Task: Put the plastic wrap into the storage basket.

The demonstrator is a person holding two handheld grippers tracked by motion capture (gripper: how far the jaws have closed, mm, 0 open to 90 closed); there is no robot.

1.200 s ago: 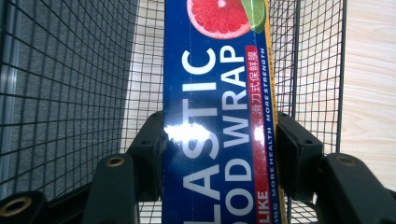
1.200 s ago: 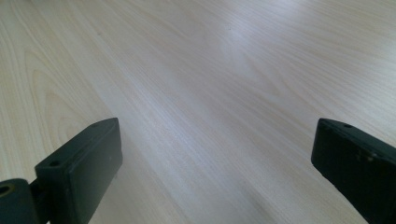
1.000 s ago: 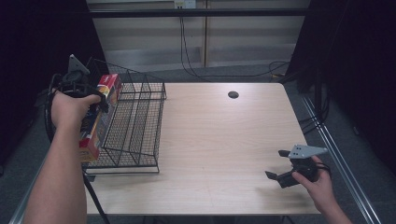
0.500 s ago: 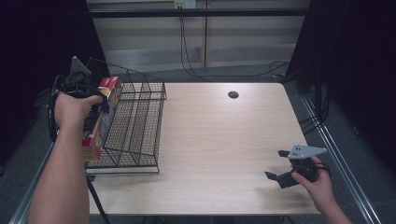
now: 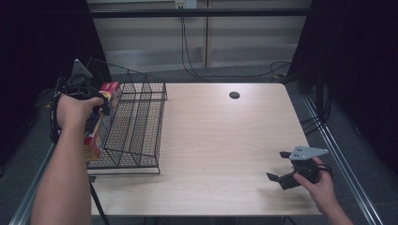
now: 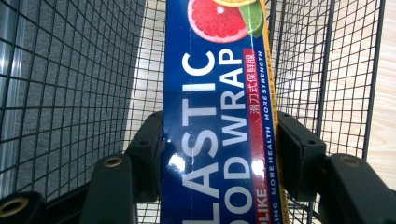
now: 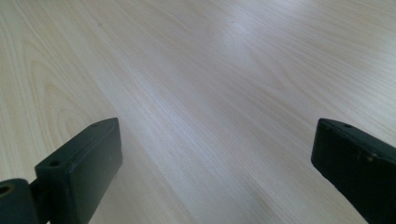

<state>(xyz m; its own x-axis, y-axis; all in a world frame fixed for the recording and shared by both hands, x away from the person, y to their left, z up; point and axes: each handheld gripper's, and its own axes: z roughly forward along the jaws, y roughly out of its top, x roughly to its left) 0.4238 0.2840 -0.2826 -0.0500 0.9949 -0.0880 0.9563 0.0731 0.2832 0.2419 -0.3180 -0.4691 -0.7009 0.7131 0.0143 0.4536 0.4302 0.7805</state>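
- Under everything is a light wooden table (image 5: 220, 140) with a small dark hole (image 5: 234, 95) near its far edge. Past the table, the floor is grey, black cables (image 5: 197, 61) lie on it, and dark curtains hang at both sides.
- On the left side of the table stands a black wire basket (image 5: 136, 126).
- Along the left wall of the basket stands a long blue box (image 6: 219, 116). Big white letters on it read "PLASTIC FOOD WRAP", partly cut off. Small letters say "MORE STRENGTH" and "MORE HEALTH". It also shows a cut pink grapefruit.
- Over at the left, the left gripper (image 6: 219, 149) squeezes the box from both sides, one pad on each long side.
- At the near right, the right gripper (image 5: 281, 166) sits low over bare wood, jaws wide apart, holding nothing.
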